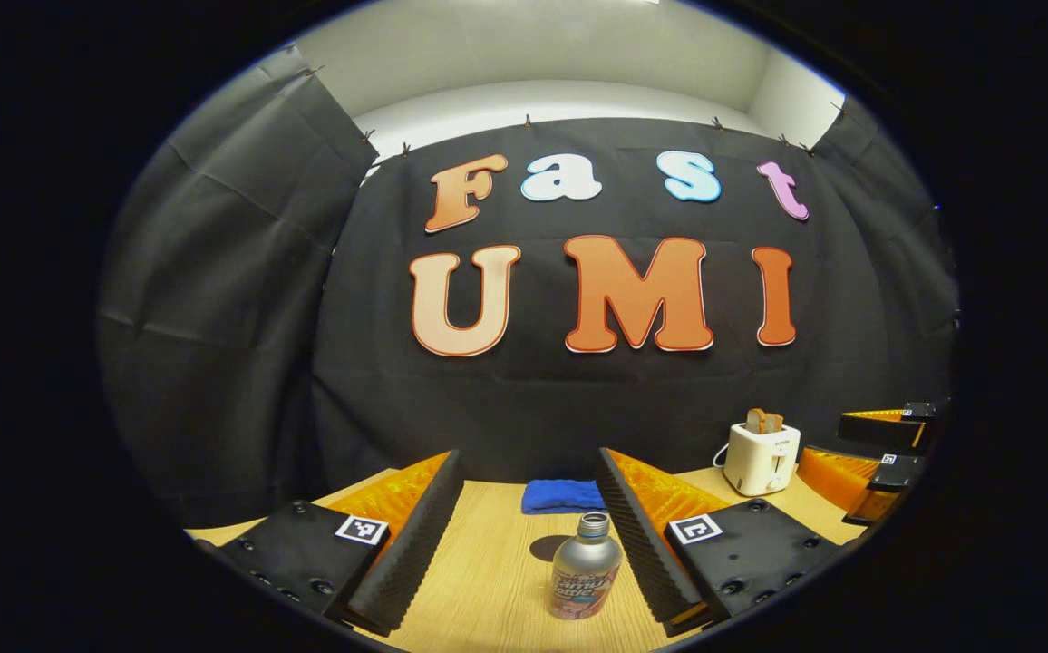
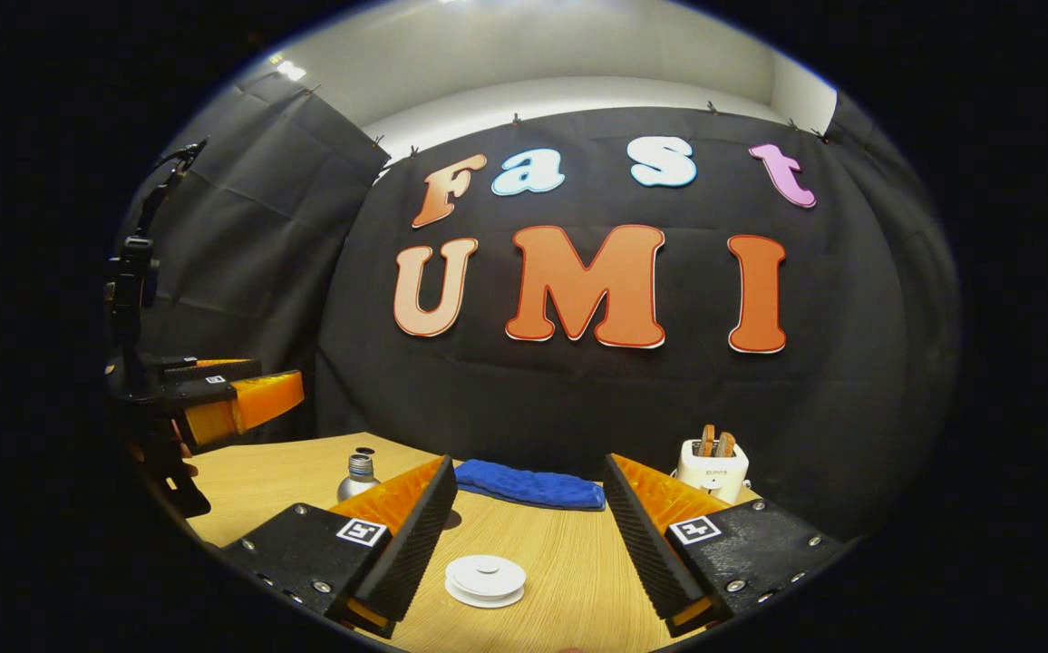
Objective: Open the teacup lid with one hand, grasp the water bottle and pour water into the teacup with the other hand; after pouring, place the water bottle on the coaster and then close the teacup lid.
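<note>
Left hand-held gripper point(image 1: 528, 531) open, bottle point(image 1: 585, 567) between fingers, untouched; right hand-held gripper point(image 2: 524, 535) open, lid point(image 2: 485, 579) between fingers on bench point(image 2: 569, 580).

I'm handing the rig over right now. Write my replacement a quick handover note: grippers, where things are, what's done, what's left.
Left gripper: open, empty, fingers either side of the water bottle, not touching.
Right gripper: open, empty, the white teacup lid on the table between its fingers.
Bottle upright on the table, uncapped. Blue cloth and toaster at the back.
Done: nothing visibly.
Left: lift lid, grasp bottle, pour, set bottle on coaster, close lid.
</note>
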`<state>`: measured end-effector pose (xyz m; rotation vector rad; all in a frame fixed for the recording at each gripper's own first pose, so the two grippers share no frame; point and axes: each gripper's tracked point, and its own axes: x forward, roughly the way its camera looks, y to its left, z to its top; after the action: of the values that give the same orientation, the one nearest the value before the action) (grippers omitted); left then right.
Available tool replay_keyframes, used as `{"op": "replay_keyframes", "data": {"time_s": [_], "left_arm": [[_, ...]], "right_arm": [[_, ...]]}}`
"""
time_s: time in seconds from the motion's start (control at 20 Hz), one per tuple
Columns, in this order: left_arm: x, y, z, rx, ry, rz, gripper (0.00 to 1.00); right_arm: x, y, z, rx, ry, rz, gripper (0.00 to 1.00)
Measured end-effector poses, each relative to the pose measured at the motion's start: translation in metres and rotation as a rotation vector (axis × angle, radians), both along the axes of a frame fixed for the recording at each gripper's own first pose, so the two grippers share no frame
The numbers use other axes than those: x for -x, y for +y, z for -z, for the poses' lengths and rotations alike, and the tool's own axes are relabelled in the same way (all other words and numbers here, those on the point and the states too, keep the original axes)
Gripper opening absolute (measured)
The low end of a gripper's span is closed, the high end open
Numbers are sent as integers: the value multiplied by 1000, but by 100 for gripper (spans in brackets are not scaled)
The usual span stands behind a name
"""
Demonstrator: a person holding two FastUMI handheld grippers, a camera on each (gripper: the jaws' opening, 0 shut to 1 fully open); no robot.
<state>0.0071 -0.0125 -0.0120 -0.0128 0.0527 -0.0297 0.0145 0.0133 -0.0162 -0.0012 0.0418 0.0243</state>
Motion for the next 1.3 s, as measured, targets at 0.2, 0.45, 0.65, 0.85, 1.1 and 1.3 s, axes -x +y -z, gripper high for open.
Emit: {"op": "replay_keyframes", "data": {"time_s": [0.2, 0.45, 0.65, 0.85, 1.1, 1.3], "left_arm": [[2, 2, 9, -4, 18, 0, 94], [2, 2, 18, -20, 32, -1, 100], [2, 0, 23, -14, 41, 0, 100], [0, 0, 29, -34, 54, -5, 98], [1, -1, 36, -46, 63, -2, 100], [-1, 1, 43, -51, 80, -6, 100]], "right_arm": [[-10, 4, 24, -6, 47, -9, 98], [-20, 18, 62, -14, 137, -45, 97], [-28, 27, 98, -23, 215, -70, 93], [-38, 38, 127, -29, 276, -104, 80], [-49, 46, 164, -28, 358, -105, 65], [-56, 44, 179, -1, 388, -96, 54]]}}
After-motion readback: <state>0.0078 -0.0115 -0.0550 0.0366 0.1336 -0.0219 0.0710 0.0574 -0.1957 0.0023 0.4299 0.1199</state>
